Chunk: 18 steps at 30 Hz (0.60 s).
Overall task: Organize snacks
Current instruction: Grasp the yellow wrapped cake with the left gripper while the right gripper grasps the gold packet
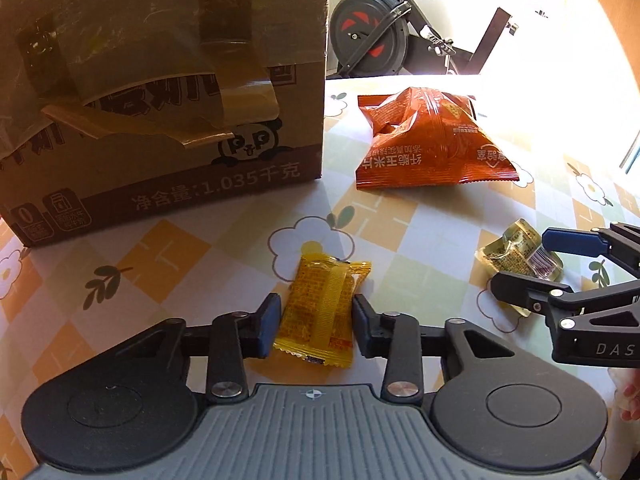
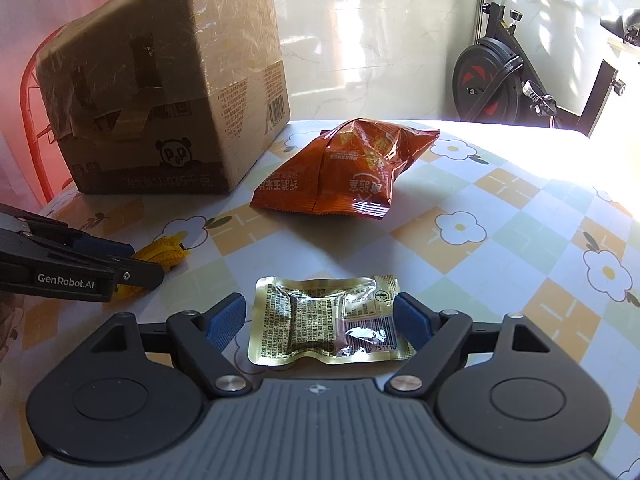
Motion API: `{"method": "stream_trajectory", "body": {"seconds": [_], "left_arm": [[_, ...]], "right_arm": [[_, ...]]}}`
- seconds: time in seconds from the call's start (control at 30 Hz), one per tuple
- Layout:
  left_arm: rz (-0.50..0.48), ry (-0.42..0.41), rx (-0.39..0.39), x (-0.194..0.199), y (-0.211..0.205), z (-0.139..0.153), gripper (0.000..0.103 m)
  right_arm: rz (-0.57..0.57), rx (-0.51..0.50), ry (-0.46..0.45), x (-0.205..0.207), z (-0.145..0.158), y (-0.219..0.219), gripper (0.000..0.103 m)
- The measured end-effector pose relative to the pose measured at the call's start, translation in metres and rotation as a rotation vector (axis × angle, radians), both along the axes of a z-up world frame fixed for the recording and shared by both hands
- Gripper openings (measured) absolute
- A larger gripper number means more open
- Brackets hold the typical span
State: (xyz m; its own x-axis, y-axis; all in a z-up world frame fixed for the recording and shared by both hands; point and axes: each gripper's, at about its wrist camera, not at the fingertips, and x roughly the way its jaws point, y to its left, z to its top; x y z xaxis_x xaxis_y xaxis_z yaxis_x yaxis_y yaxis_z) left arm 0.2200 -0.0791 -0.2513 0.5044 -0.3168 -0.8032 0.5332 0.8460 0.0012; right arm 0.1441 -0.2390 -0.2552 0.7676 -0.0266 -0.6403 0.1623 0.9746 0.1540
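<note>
Early stage: nothing boxed yet. Left hand-held gripper [image 1: 316, 326] clenched on the small yellow foil snack packet [image 1: 320, 312], near desk [image 2: 520, 200] front edge. Right hand-held gripper [image 2: 320, 320] released, straddling the gold vacuum-sealed packet [image 2: 324, 320]. Count: three snacks including one orange crinkled chip bag [image 2: 344, 168] mid-desk, one taped cardboard box [image 2: 168, 80] at the far-left corner.

Flower-print table [image 2: 520, 200] carries cardboard box [image 1: 160, 120], orange bag [image 1: 432, 140], yellow packet [image 1: 320, 304] (lying flat), seemingly gold pouch [image 2: 320, 320].

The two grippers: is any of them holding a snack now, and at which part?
Left gripper pinches the yellow packet by its long sides; right gripper holds nothing.
</note>
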Motion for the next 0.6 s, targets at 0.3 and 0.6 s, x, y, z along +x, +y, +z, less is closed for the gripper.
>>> {"method": "stream_trajectory", "body": {"seconds": [0.3, 0.6], "left_arm": [[0.124, 0.002, -0.053, -0.024, -0.001, -0.001, 0.039], [0.146, -0.007, -0.050, -0.031, -0.003, 0.000, 0.039]], "right_arm": [[0.095, -0.043, 0.008, -0.002, -0.001, 0.013, 0.078], [0.084, -0.029, 0.016, 0.002, -0.007, 0.008, 0.077]]}}
